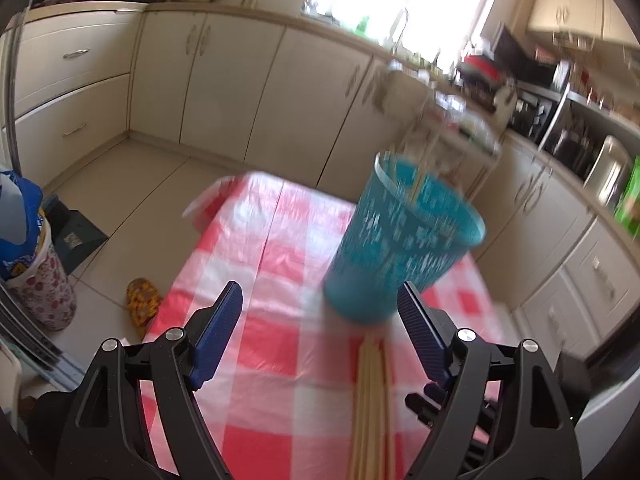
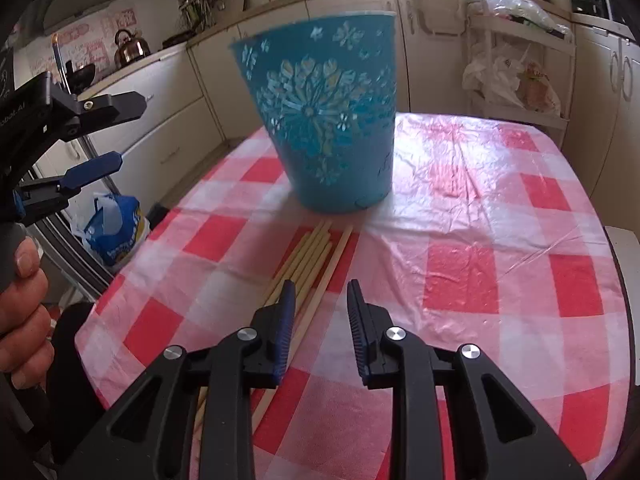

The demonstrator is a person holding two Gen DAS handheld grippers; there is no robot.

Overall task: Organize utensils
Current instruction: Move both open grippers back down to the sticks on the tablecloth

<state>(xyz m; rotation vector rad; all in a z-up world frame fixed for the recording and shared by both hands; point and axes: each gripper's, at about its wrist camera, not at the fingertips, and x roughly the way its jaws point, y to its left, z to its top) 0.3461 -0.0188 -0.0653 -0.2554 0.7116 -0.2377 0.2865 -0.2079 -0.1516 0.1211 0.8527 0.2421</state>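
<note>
A teal bucket [image 1: 400, 248] with a white flower pattern [image 2: 328, 120] stands on the checked table. Pale sticks [image 1: 422, 168] seem to rise out of it, but that part is blurred. A bundle of wooden sticks [image 2: 316, 256] lies flat on the cloth in front of the bucket [image 1: 372, 400]. My left gripper [image 1: 320, 296] is open wide above the near end of the bundle, with nothing between its fingers; it also shows at the left edge of the right wrist view [image 2: 128, 130]. My right gripper [image 2: 320, 292] hovers over the sticks, its jaws partly apart and gripping nothing.
The red-and-white plastic cloth [image 2: 480, 240] covers the table. A hand [image 2: 20, 300] holds the left gripper's handle. On the floor to the left are a blue bag [image 2: 112, 232], a flowered bin [image 1: 40, 292] and a yellow cloth [image 1: 142, 300]. A white shelf cart [image 2: 520, 60] stands behind.
</note>
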